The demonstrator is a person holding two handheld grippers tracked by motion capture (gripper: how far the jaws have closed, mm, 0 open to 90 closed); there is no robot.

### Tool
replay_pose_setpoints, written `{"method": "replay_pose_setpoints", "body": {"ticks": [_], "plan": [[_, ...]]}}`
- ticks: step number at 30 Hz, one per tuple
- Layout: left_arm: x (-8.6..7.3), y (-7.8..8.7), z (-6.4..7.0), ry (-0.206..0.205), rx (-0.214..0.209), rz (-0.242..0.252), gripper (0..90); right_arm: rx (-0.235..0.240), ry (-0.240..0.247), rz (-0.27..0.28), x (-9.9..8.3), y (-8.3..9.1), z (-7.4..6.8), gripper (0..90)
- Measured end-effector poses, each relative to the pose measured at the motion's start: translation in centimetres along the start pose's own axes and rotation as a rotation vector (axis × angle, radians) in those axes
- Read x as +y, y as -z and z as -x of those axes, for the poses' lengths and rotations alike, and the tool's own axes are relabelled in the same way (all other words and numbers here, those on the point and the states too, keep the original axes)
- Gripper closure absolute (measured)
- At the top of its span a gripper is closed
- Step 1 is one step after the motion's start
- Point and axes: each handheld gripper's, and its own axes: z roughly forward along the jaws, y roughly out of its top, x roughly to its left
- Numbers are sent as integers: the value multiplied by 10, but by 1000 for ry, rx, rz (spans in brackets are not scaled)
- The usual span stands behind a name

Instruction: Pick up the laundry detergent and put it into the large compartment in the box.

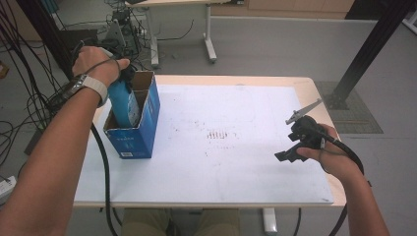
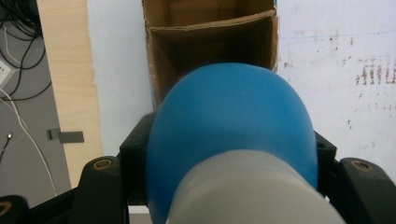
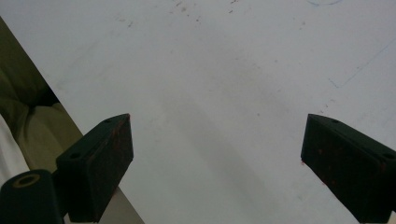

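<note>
The blue bottle [image 2: 231, 135] with its pale cap sits clamped between the jaws of the left gripper [image 2: 231, 163], one black jaw pressed against each flank just below the cap, so the body hangs free ahead of the gripper and can go down without the jaws fouling anything. Directly beyond the bottle's rounded end lies the open cardboard box [image 1: 147, 118], blue outside and brown inside; in the high view the bottle stands partly inside the compartment nearer the person, its lower part already below the rim. A cardboard divider [image 2: 210, 25] splits the box just past the bottle, and that wall and the near rim are what crowd the bottle: it seems held upright and centred to slip between them, though how much clearance remains I cannot tell. The left hand [image 1: 98, 61] grips from above, likely so the forearm stays clear of the box. Well off to that gripper's right, the right gripper [image 1: 290, 152] hovers low over the white table sheet [image 3: 210, 93] with its jaws spread wide and nothing between them, near the table's front edge and out of the way.
</note>
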Motion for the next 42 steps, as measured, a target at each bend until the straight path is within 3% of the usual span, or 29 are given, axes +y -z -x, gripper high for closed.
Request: {"method": "replay_pose_setpoints", "body": {"ticks": [42], "plan": [[-1,-55,-1,-23,-4,1,382,10,-16,-6,-4,-5,1,91]]}}
